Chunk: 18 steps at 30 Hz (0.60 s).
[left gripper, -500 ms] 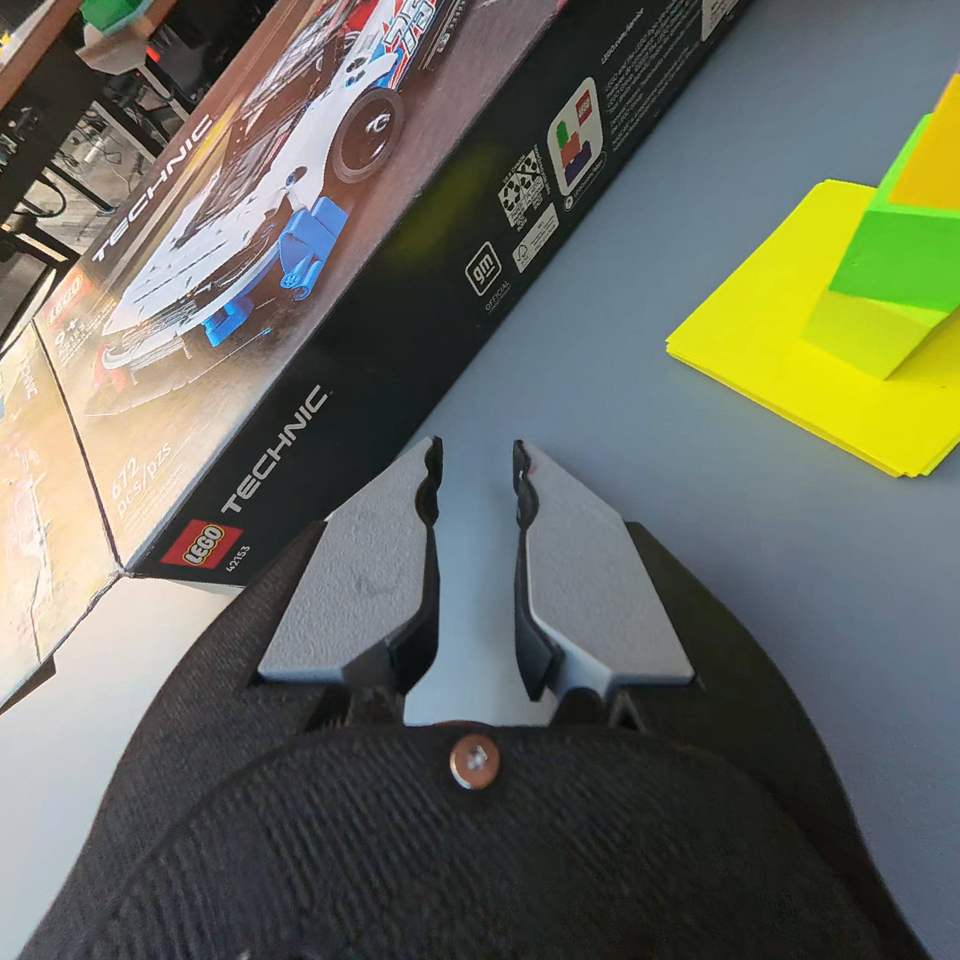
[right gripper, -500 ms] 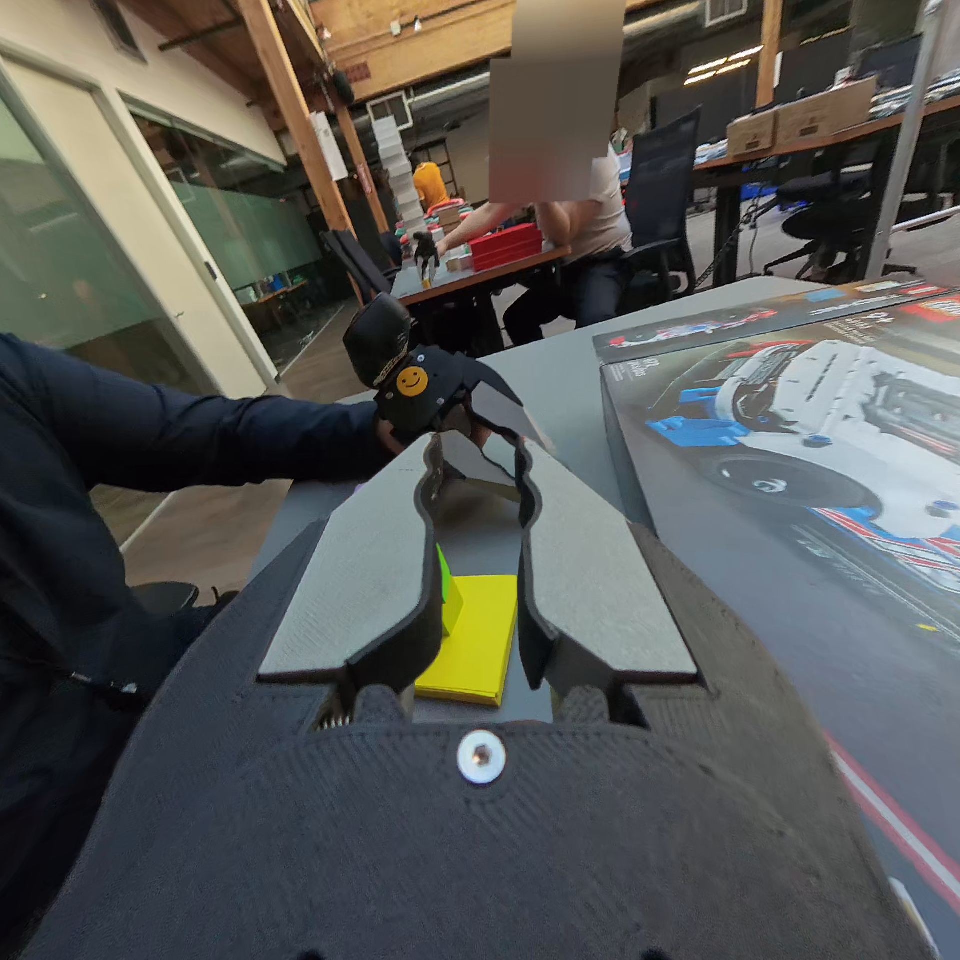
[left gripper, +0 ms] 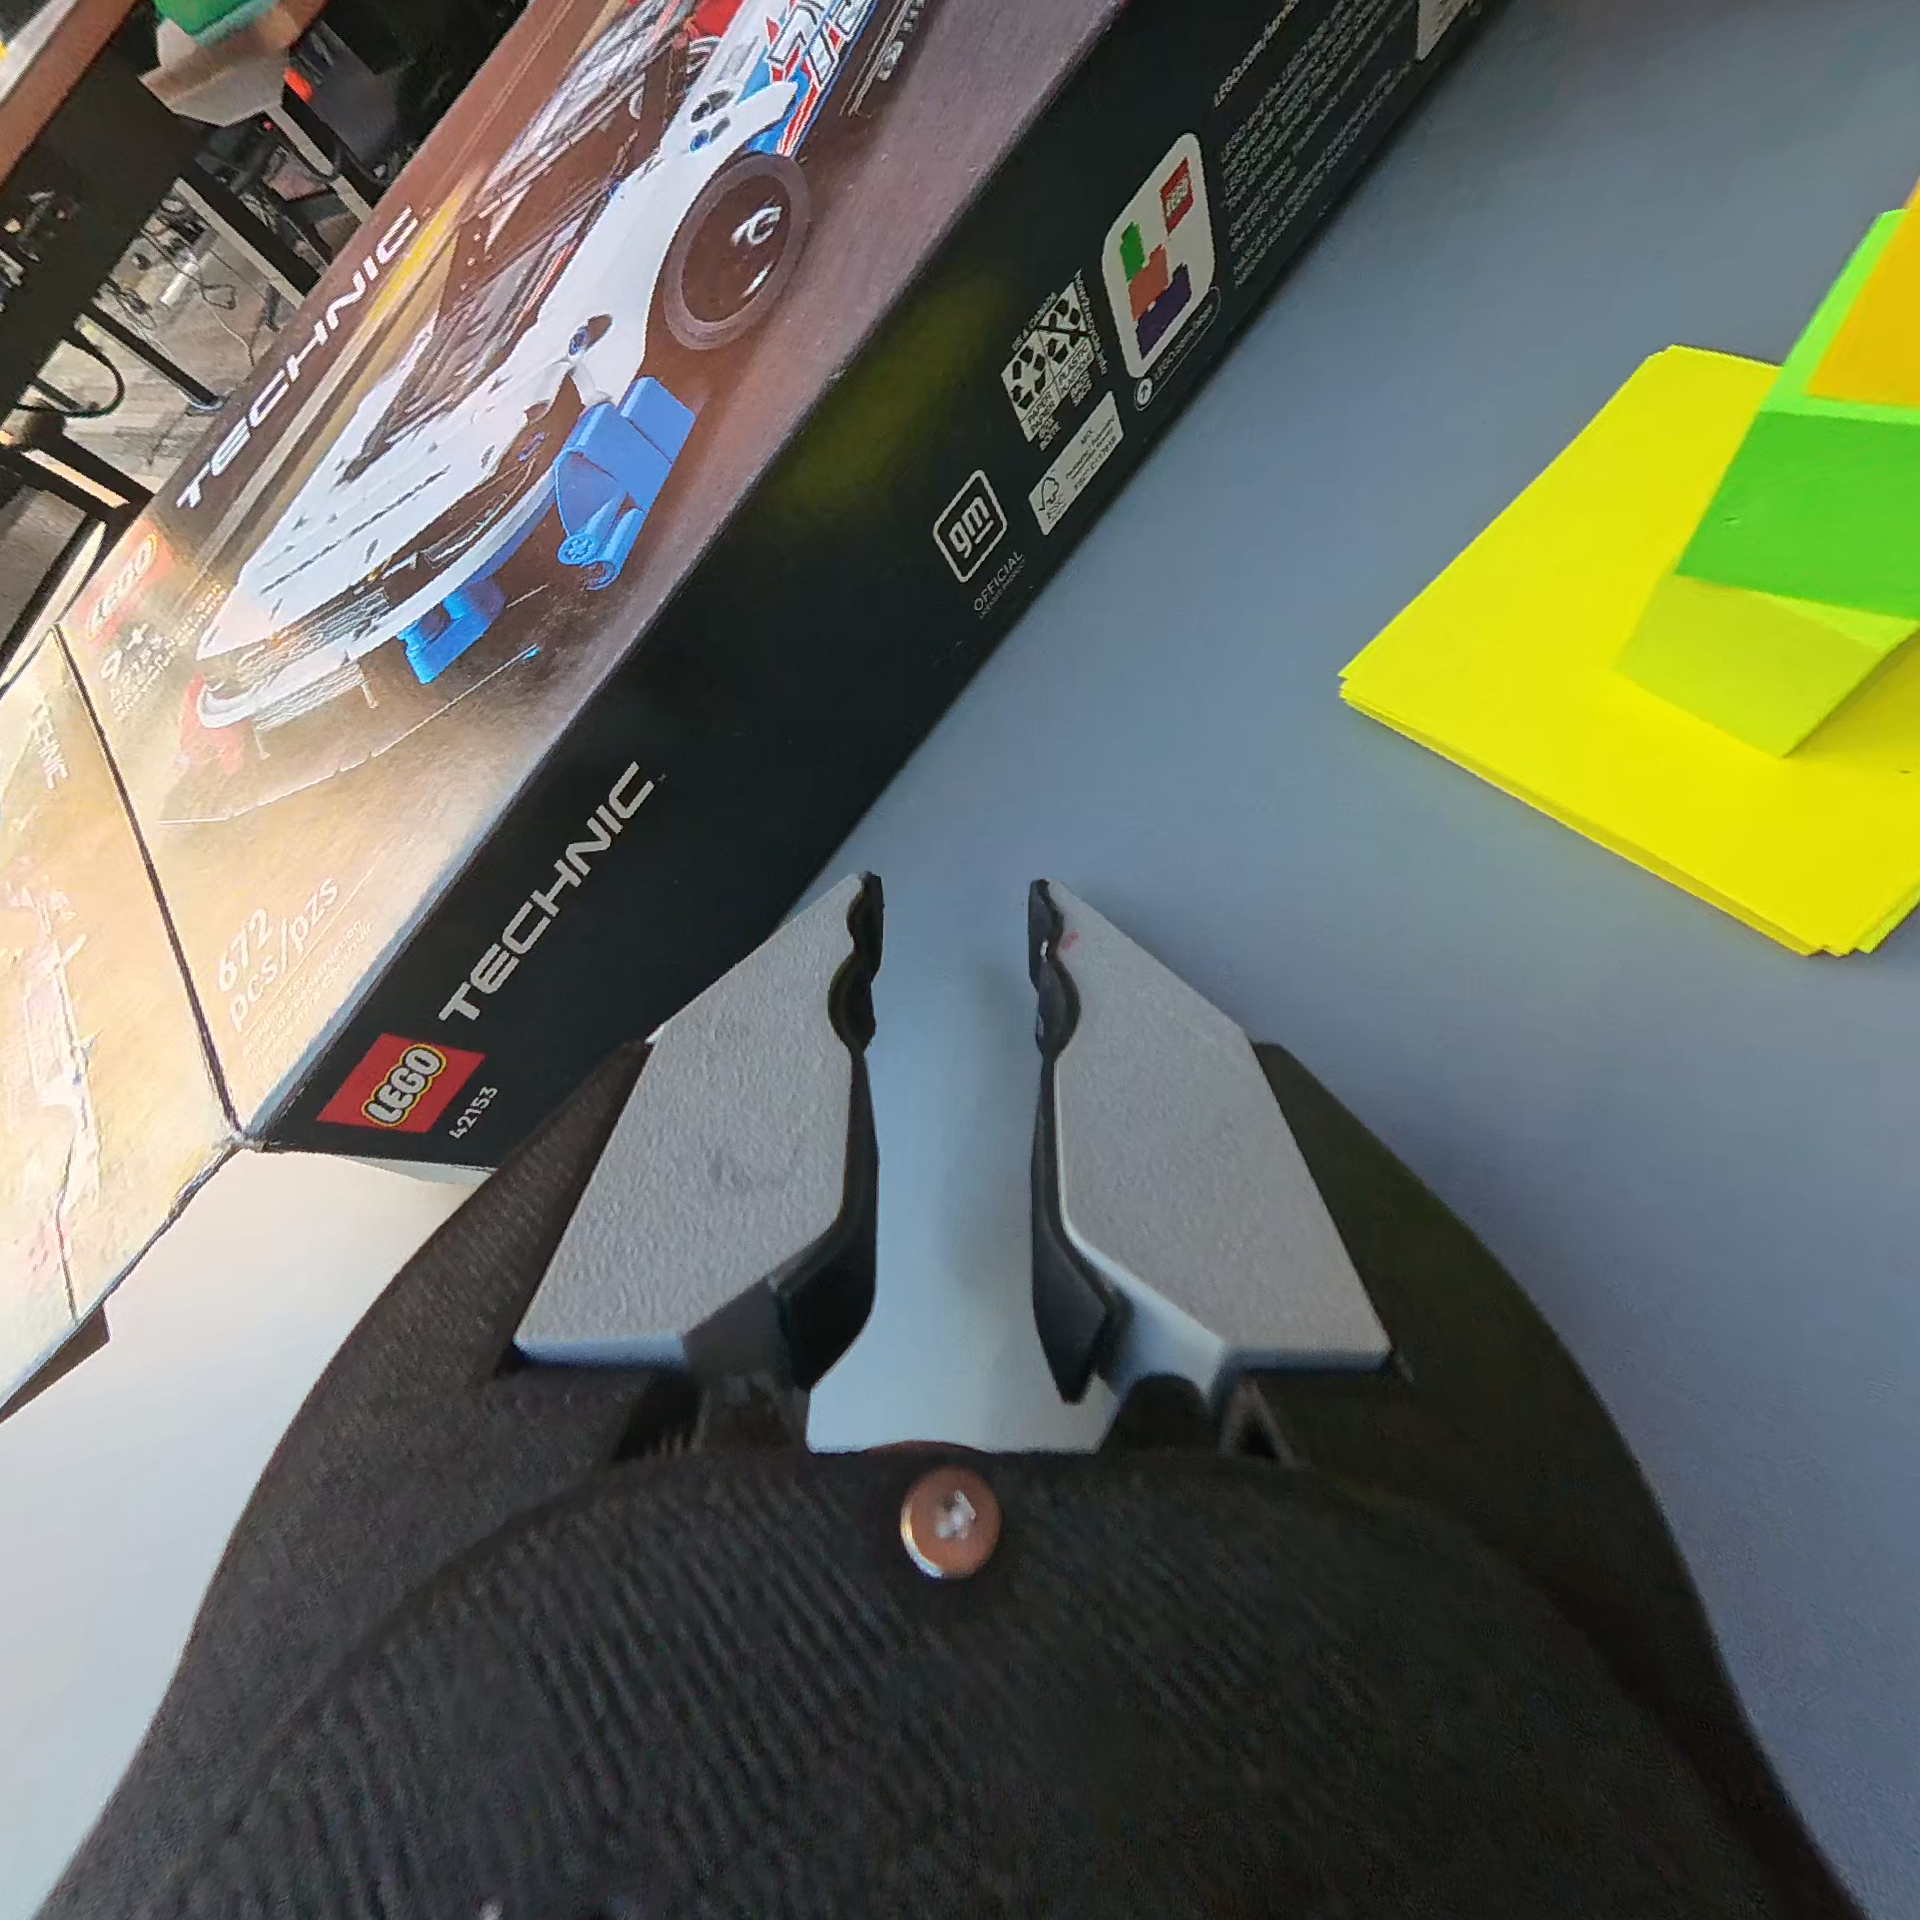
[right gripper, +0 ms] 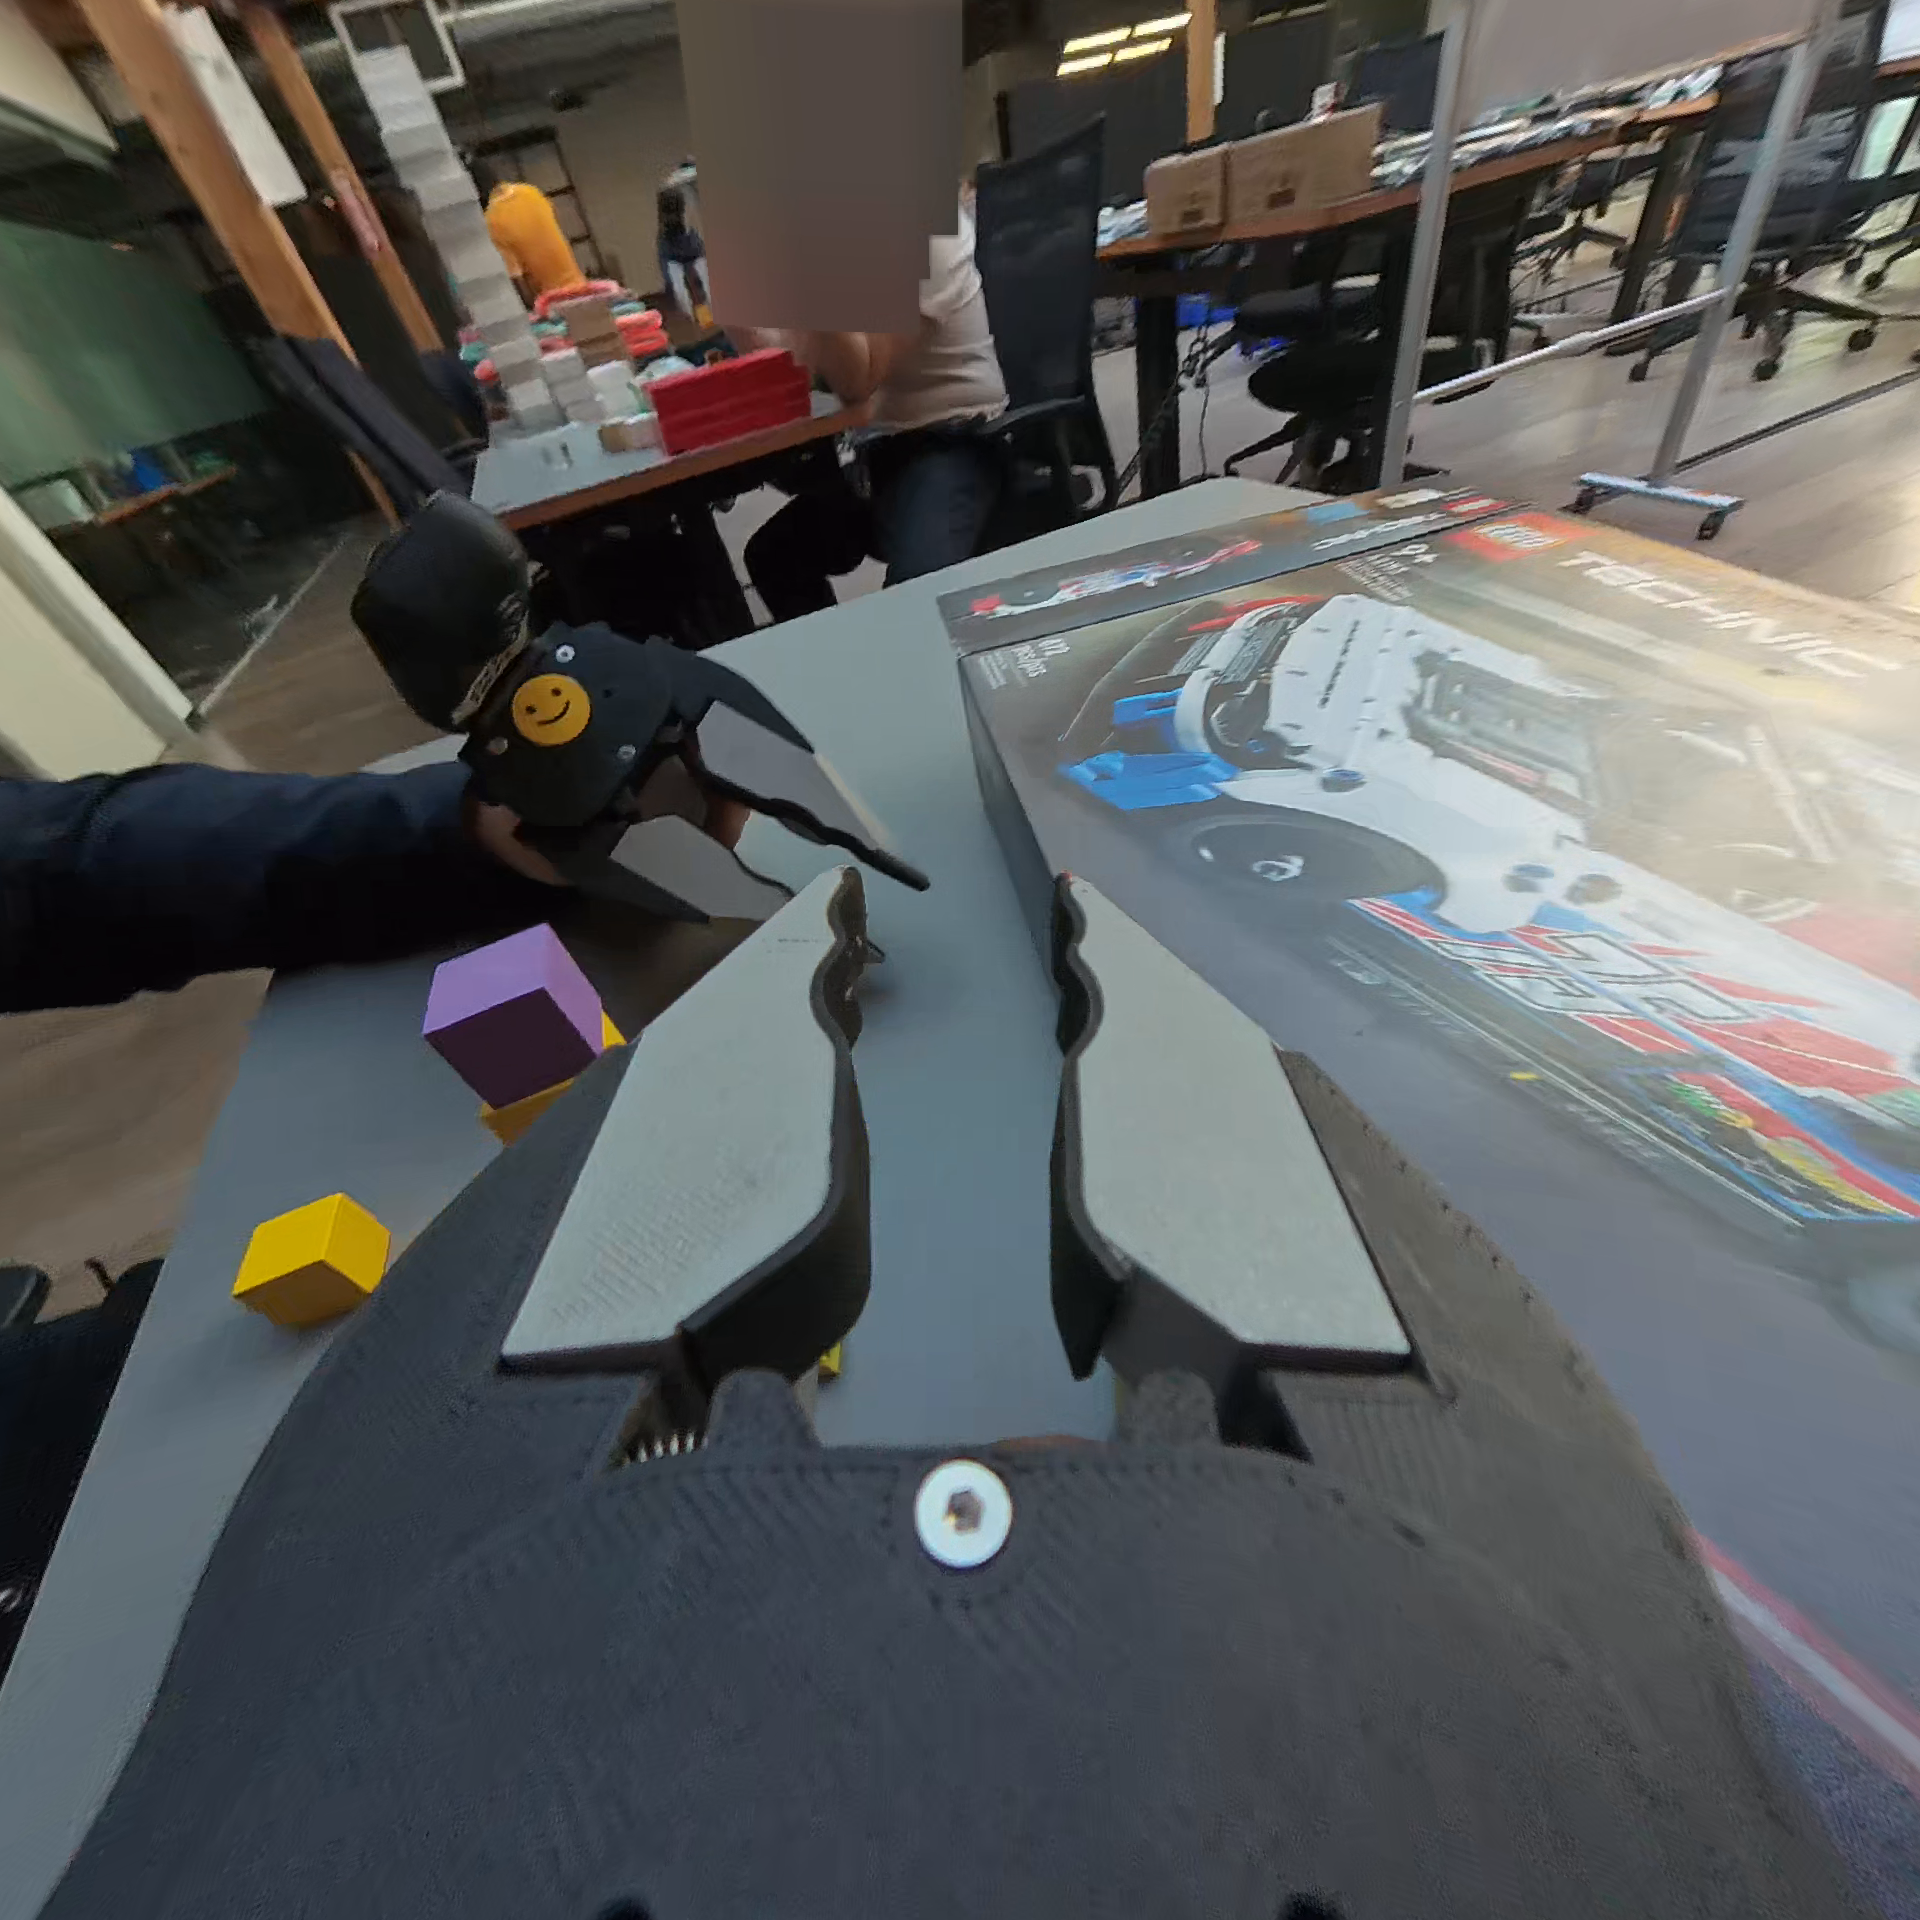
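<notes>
Two matte grey, wavy-edged grippers hover over a smooth grey table [left gripper: 1351, 1039]; the left gripper [left gripper: 954, 904] and right gripper [right gripper: 951, 894] both have fingers spread, gripping nothing; a glossy cardboard box [left gripper: 582, 623] lies beside them; stacked green block [left gripper: 1818, 499], purple cube [right gripper: 514, 1008] and yellow cube [right gripper: 312, 1257] stand nearby.

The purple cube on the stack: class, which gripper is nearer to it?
Right. The right gripper hangs open just beside the purple cube; the left gripper, also open, is beyond the cube, towards the big printed box.
</notes>
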Each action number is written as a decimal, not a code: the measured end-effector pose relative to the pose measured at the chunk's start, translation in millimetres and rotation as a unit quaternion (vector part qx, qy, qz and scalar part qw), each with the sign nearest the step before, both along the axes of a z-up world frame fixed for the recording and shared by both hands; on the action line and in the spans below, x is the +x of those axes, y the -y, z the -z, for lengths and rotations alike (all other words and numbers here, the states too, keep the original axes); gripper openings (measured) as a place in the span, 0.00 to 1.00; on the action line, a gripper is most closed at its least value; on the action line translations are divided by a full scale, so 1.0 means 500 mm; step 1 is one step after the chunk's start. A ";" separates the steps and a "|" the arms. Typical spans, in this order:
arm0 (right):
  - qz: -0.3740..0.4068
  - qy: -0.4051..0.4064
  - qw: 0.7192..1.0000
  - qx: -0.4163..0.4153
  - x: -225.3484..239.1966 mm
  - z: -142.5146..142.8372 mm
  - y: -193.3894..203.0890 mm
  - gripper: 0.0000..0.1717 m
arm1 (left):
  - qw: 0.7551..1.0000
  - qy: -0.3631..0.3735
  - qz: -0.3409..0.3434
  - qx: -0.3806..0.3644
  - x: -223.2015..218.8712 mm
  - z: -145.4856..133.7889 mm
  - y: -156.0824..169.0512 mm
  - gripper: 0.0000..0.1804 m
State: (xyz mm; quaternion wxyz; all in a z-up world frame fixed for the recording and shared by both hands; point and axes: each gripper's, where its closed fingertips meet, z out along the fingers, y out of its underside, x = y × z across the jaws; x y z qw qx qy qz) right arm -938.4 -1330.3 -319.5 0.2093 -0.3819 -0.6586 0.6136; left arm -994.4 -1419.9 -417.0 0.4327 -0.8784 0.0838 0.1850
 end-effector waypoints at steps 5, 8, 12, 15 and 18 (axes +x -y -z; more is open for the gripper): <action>0.051 -0.027 0.997 -0.059 -0.002 -0.038 -0.058 0.17 | 1.000 -0.002 -0.001 -0.002 0.000 0.001 0.000 0.14; 0.071 -0.037 0.994 -0.080 -0.001 -0.050 -0.080 0.16 | 1.000 -0.001 -0.002 -0.003 -0.001 0.001 0.000 0.14; 0.092 -0.050 0.991 -0.088 0.000 -0.059 -0.099 0.15 | 1.000 -0.002 -0.003 -0.003 -0.001 0.002 0.000 0.14; 0.098 -0.052 0.990 -0.091 -0.001 -0.058 -0.104 0.15 | 1.000 -0.003 -0.004 -0.005 -0.002 0.003 -0.001 0.14; 0.095 -0.049 0.990 -0.093 -0.001 -0.056 -0.102 0.15 | 1.000 -0.003 -0.004 -0.005 -0.002 0.003 -0.001 0.14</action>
